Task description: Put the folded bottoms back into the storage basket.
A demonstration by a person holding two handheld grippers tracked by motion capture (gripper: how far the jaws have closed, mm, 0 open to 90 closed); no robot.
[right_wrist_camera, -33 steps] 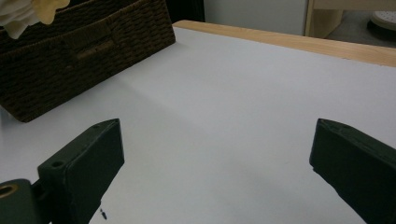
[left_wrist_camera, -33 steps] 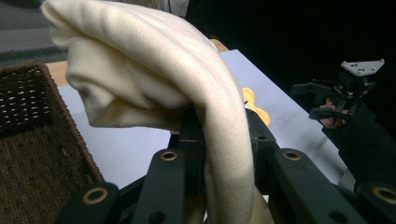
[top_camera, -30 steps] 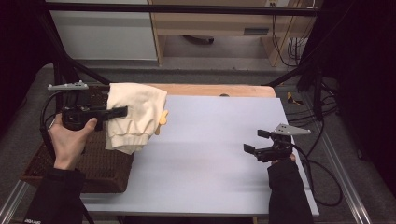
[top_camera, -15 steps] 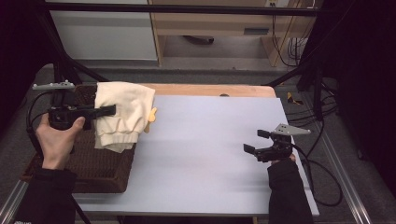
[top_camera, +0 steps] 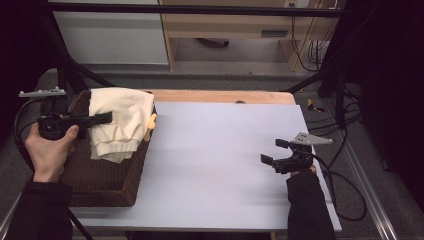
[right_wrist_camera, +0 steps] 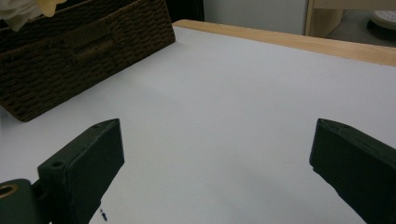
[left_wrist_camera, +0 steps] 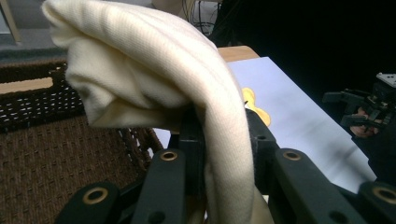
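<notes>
moved: left gripper [top_camera: 102,118] has carried the cloth [top_camera: 120,122] leftward, now over the basket [top_camera: 107,185] | grip: jaws clamped on cloth (hanging folded) | right gripper [top_camera: 272,152]: jaws wide, nothing between, low over table [top_camera: 220,150]

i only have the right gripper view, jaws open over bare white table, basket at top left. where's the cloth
Observer: The cream cloth hangs from the left gripper, held above the brown wicker basket.
Operator: is it actually clamped or just draped
Observer: Clamped. In the left gripper view the jaws are shut on a fold of it, and the rest drapes over them.
Operator: anything in the basket already
Observer: The part of its floor that shows in the left gripper view is bare weave; the cloth hides the rest.
</notes>
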